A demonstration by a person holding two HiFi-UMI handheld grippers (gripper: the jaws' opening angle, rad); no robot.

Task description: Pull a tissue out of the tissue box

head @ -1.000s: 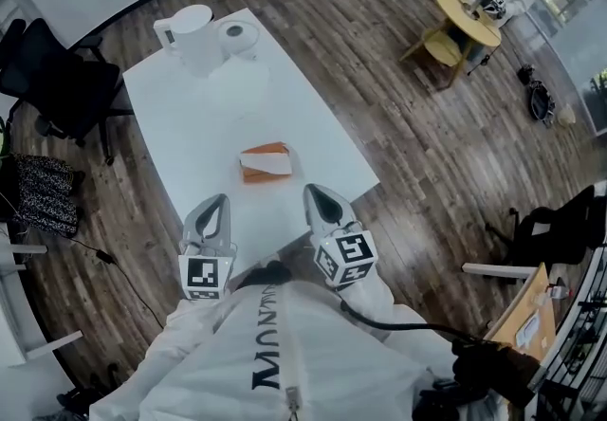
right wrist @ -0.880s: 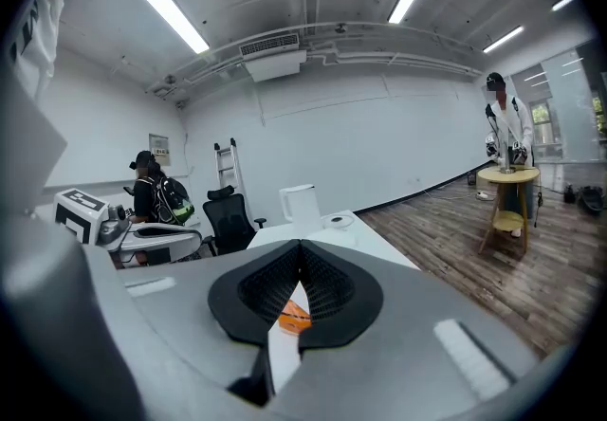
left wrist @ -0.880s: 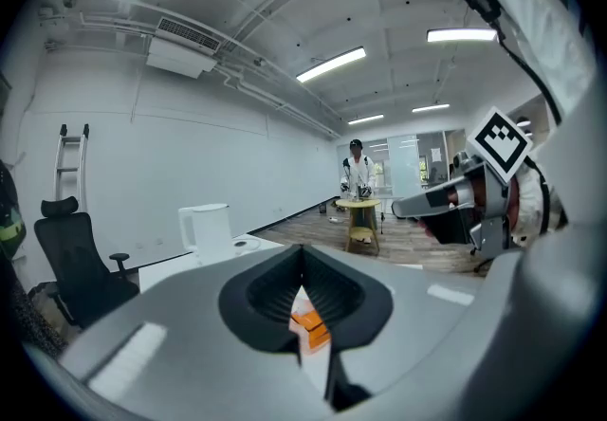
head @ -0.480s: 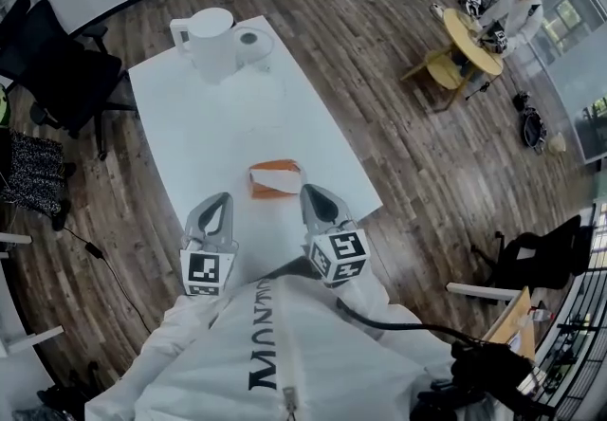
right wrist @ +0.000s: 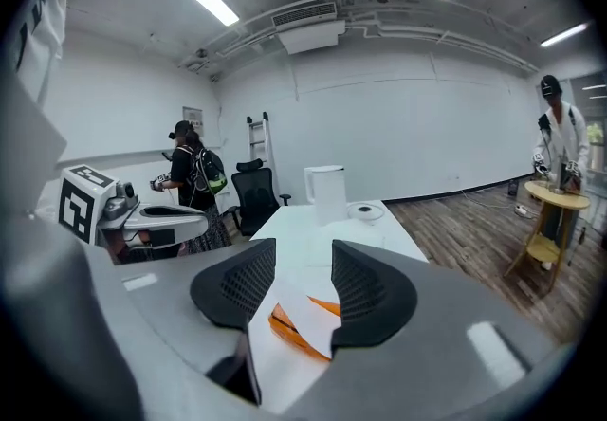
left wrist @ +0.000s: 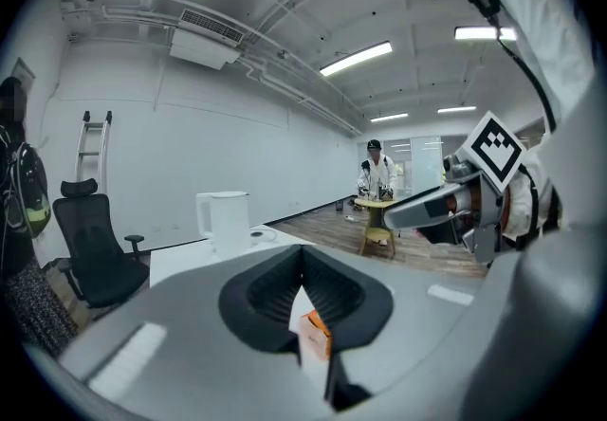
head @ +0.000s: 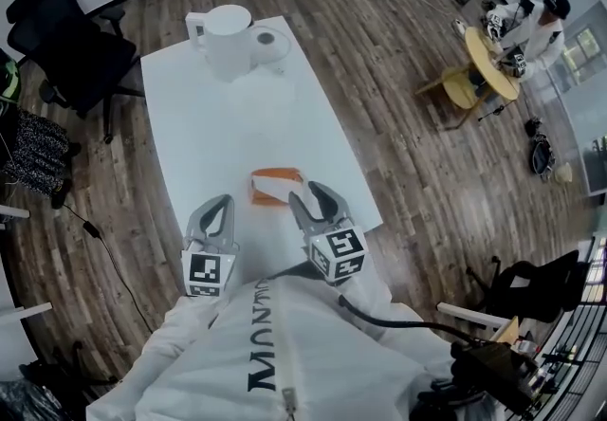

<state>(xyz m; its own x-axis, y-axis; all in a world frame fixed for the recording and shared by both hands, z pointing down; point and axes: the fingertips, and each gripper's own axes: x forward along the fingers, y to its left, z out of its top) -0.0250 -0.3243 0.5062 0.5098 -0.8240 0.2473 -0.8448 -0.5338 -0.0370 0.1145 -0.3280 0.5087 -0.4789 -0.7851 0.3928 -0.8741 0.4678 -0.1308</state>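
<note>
An orange tissue box [head: 275,188] with a white tissue [head: 277,184] sticking out of its top lies near the front edge of the white table [head: 209,125]. My right gripper [head: 311,197] is just right of the box and a little nearer to me. Its jaws have just been opening and hold nothing. In the right gripper view the tissue [right wrist: 302,307] and box [right wrist: 289,332] show through the gap of that gripper [right wrist: 303,279]. My left gripper [head: 221,203] hangs shut to the left of the box, apart from it. The left gripper view shows its tips [left wrist: 302,263] meeting, with the box [left wrist: 318,334] beyond.
A white kettle [head: 228,38] and a round white base [head: 270,38] stand at the table's far end. A black office chair [head: 62,30] is at the far left. A person sits at a small round yellow table [head: 488,54] at the far right on the wood floor.
The right gripper's jaws have spread apart. Both grippers have moved forward, so the right one now stands beside the tissue box.
</note>
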